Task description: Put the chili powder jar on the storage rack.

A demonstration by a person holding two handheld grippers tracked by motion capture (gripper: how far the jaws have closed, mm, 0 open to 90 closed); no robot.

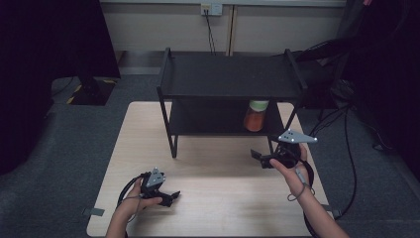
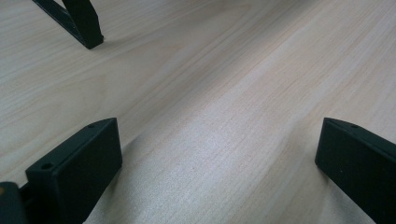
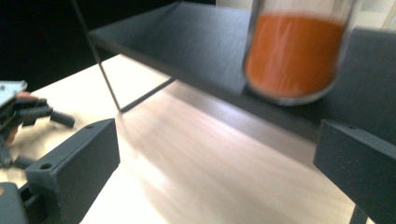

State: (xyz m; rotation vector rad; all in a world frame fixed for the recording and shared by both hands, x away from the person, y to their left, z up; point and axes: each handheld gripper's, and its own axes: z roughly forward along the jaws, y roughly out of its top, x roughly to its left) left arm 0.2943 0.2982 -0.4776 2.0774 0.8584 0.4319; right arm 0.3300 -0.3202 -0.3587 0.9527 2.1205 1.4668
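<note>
Left hand-held gripper [image 1: 166, 197] sits low over the counter [image 1: 213, 198] near its front-left, jaws wide apart, nothing between them. Right hand-held gripper [image 1: 258, 155] is in front of the black shelf rack [image 1: 230, 74], jaws wide, empty. Orange-filled jar [image 1: 256, 115] stands on the lower shelf, just beyond the right gripper, not touching.

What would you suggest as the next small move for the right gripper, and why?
Probably ease the right gripper forward and up toward the jar of orange contents on the rack's lower shelf. Its jaws stand open and empty, already facing the jar but short of it; the left gripper rests low over the table.
</note>
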